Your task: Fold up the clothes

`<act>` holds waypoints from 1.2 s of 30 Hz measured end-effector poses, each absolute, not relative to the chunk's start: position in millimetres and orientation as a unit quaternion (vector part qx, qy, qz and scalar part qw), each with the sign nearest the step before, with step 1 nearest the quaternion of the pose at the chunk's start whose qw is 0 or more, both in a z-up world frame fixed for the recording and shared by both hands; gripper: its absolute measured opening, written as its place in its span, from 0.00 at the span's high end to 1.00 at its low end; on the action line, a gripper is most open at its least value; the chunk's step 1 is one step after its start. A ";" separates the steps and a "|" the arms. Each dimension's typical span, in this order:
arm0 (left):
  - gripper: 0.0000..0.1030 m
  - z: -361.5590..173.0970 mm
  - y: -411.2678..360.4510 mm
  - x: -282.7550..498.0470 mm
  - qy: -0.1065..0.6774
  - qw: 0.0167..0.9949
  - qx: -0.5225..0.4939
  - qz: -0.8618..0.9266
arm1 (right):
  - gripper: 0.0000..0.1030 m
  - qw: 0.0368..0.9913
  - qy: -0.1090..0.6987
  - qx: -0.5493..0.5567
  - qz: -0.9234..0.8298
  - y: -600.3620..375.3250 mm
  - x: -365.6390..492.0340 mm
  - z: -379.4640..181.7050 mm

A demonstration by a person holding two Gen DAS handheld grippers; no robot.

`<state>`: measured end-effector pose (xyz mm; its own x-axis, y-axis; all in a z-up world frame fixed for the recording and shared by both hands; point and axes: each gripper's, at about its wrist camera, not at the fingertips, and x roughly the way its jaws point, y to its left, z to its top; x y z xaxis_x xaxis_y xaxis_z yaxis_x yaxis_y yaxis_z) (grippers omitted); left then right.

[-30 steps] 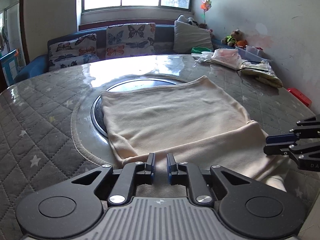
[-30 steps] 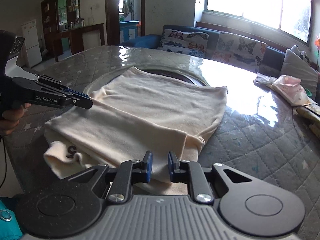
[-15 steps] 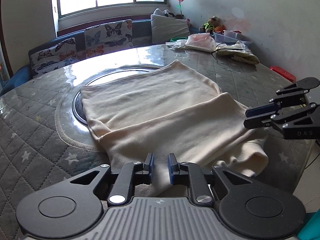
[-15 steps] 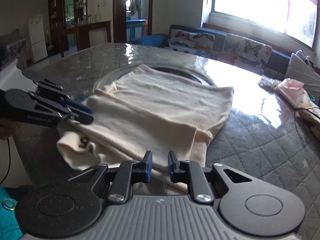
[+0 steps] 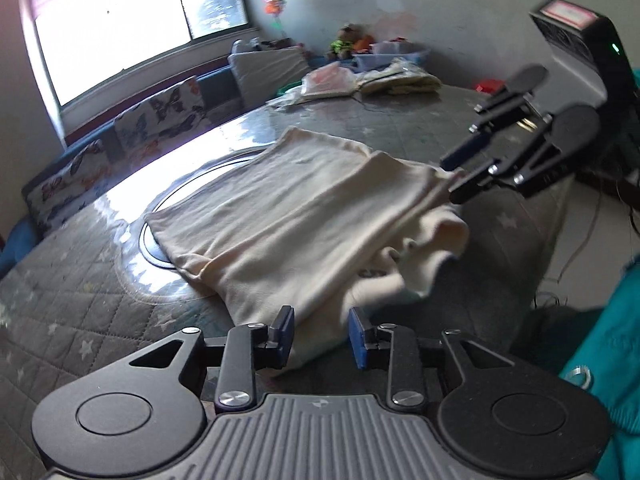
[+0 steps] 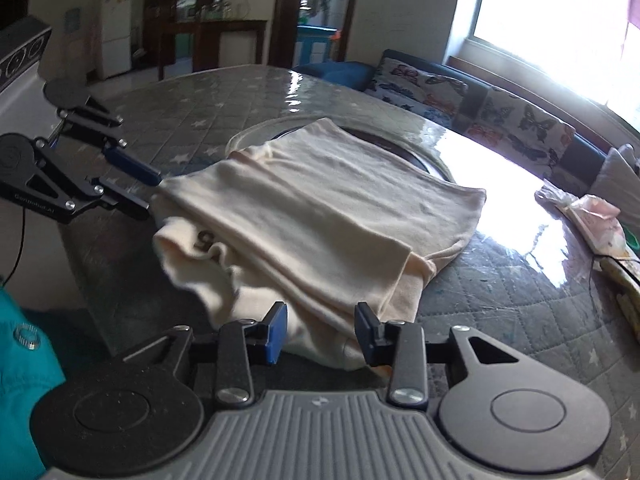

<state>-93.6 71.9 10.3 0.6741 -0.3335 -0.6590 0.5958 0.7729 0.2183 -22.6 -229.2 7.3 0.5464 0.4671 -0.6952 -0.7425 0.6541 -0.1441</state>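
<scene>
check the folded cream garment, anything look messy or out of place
Yes: the cream garment lies flat on the round table, but its near end droops bunched over the table edge, exposing a printed inner layer. That fold is unfinished.

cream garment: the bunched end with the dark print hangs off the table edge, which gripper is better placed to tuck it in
Left, probably. In the right wrist view the left gripper sits beside the cream garment just above that drooping printed end, jaws apart. The right gripper straddles the opposite corner, farther away.

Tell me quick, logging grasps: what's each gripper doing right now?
Left gripper: open, just been opening, cream garment loose between its fingers.
Right gripper: open, just been opening, garment between, unpinched.
</scene>
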 end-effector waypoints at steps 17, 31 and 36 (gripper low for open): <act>0.95 6.0 55.8 -93.3 0.242 0.905 0.229 -0.266 | 0.46 0.827 0.299 -0.286 0.381 -222.6 -43.2 -2.5; 0.79 15.8 78.2 -88.7 0.262 0.896 0.213 -0.289 | 0.51 0.812 0.246 -0.326 0.417 -210.7 -45.5 -17.3; 0.61 2.3 66.0 -103.2 0.253 0.879 0.269 -0.301 | 0.86 0.812 0.257 -0.291 0.435 -206.3 -35.0 -11.4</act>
